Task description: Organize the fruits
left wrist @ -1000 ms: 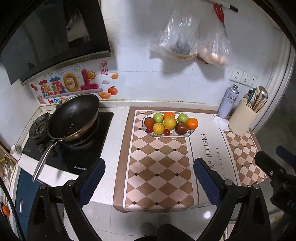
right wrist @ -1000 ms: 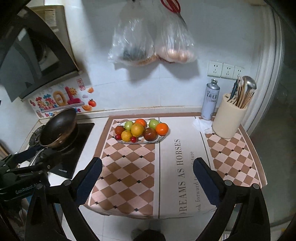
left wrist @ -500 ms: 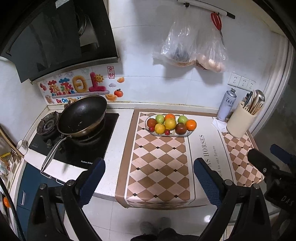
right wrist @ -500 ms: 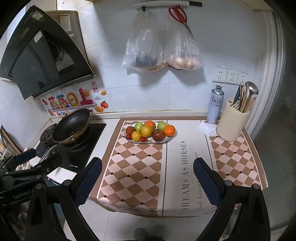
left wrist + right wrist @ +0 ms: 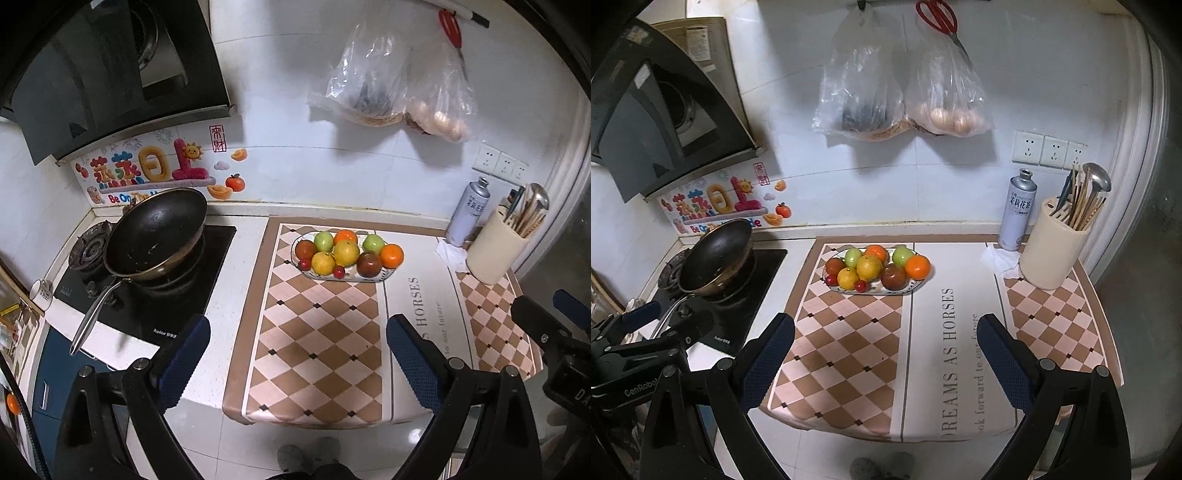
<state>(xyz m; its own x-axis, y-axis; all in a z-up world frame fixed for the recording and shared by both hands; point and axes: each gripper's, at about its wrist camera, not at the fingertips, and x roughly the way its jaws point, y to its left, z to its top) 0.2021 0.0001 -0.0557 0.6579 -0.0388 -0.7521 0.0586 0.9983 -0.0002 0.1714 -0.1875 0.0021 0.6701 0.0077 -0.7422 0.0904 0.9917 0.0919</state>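
An oval plate (image 5: 369,279) (image 5: 888,292) piled with fruit stands at the back of the checked mat (image 5: 314,350) (image 5: 849,350). It holds oranges (image 5: 391,255) (image 5: 917,267), green apples (image 5: 324,240) (image 5: 903,255), yellow citrus (image 5: 346,252) (image 5: 869,267), dark red apples (image 5: 369,264) (image 5: 894,277) and small red cherries (image 5: 339,272) (image 5: 860,285). My left gripper (image 5: 297,328) hangs open and empty off the counter's front edge, well short of the plate. My right gripper (image 5: 885,326) is likewise open and empty. Each gripper shows at the edge of the other's view: the right gripper (image 5: 546,321), the left gripper (image 5: 646,325).
A black wok (image 5: 155,230) (image 5: 714,258) sits on the stove at left. At back right stand a spray can (image 5: 467,212) (image 5: 1017,212), a cream utensil holder (image 5: 496,247) (image 5: 1052,247) and a crumpled tissue (image 5: 999,260). Plastic bags (image 5: 901,85) and red scissors (image 5: 940,16) hang on the wall.
Both grippers have pulled back from the counter, so the mat's front edge, the floor and more of the wall show. Both stayed open; the fruit has not moved.
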